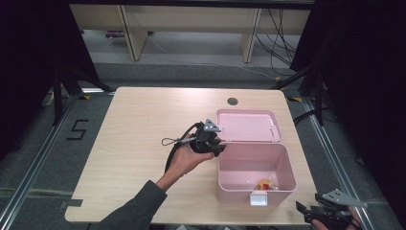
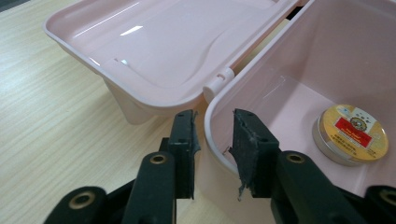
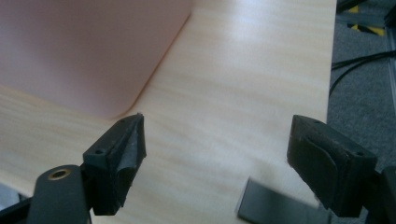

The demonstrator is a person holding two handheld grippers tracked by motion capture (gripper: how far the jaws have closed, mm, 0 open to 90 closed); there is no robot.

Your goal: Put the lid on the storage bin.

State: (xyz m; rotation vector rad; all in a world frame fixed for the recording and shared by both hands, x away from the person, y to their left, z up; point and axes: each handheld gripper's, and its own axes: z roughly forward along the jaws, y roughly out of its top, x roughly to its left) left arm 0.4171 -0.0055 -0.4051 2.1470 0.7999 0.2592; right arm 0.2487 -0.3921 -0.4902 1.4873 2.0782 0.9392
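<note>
as left claw [image 2: 214, 140] straddles box [image 2: 299, 70] wall, lid open

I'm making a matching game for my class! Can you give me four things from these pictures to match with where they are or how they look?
Things:
1. pink box
2. lid
3. round tin
4. right gripper

Descriptions:
a. jaws wide apart over the table
b. gold with a red label
c. left gripper straddling its rim
d. folded back, open

Pairs: 1-c, 2-d, 3-b, 4-a

A light wooden table [image 1: 143, 124] carries an open pink box [image 1: 282, 165].
</note>
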